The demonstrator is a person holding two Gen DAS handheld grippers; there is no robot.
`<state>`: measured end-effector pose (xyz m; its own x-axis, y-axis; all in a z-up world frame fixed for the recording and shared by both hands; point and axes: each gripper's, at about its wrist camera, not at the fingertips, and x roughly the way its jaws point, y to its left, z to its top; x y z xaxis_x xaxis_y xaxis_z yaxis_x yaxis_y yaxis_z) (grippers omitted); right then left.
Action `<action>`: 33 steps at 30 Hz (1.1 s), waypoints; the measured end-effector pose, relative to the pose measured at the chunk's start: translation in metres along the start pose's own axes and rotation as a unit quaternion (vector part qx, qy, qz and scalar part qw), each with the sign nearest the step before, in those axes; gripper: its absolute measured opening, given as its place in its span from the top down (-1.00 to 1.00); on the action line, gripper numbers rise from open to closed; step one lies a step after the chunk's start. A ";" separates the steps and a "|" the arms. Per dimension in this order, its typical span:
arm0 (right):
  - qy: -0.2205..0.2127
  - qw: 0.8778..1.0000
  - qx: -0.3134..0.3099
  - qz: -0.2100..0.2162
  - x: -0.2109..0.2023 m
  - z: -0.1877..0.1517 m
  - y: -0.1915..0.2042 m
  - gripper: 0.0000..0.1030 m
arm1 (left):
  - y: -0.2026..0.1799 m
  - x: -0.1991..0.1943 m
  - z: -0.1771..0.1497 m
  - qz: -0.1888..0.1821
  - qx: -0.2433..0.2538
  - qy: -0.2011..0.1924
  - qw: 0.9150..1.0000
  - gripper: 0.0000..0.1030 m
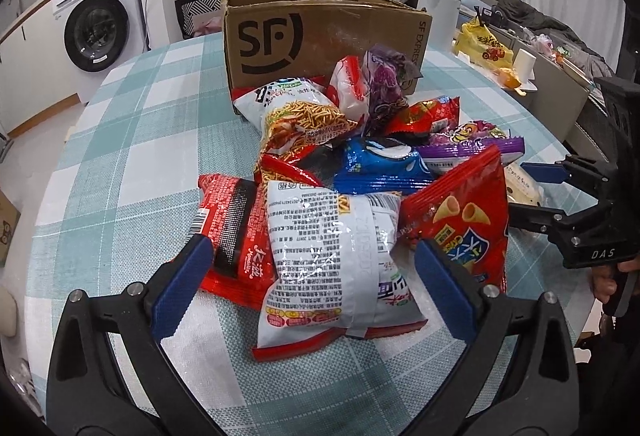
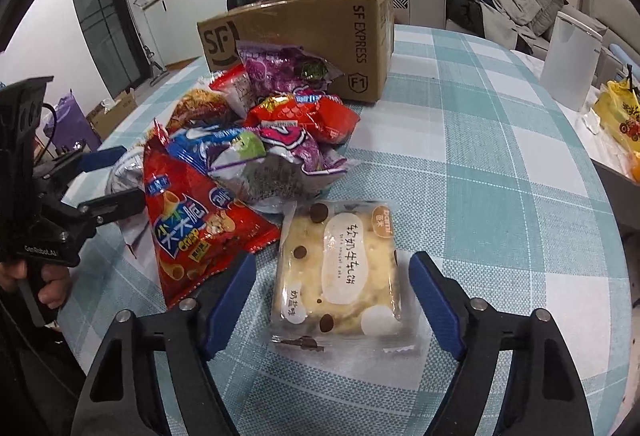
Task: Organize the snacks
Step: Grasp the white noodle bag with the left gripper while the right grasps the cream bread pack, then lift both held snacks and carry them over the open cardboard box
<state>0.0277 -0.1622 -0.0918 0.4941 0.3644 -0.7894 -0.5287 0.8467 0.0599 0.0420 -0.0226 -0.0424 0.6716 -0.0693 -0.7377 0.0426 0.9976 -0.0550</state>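
Snacks (image 1: 360, 163) lie heaped on the checked surface (image 1: 132, 123), ahead of both tools and just in front of a cardboard box (image 1: 320, 35).

Left tool (image 1: 312, 276): jaws apart, nothing clamped. A white packet (image 1: 332, 260) with printed text lies between its blue fingers (image 1: 182, 288), not pressed by either. A red packet (image 1: 232, 236) sits under the left finger's tip; a red cone-crisp bag (image 1: 464, 220) leans at the right finger.

Right tool (image 2: 332, 296): jaws apart, nothing clamped. A clear-wrapped pale cake (image 2: 340, 268) with brown dots lies flat on the surface between its fingers, with gaps on both sides. The cake sits apart from the heap's main body, just beside the cone-crisp bag, which lies to the tool's left.

A hand (image 2: 52, 284) grips the left tool's handle.
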 end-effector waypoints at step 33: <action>-0.046 0.999 0.017 0.007 -0.019 -0.003 -0.008 -0.15 | 0.006 -0.027 -0.002 -0.066 -0.027 -0.040 0.997 0.13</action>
<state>0.0208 -0.1771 -0.0794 0.5492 0.4087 -0.7290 -0.5122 0.8538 0.0928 0.0227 -0.0150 -0.0248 0.7192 -0.1969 -0.6663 0.0960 0.9780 -0.1854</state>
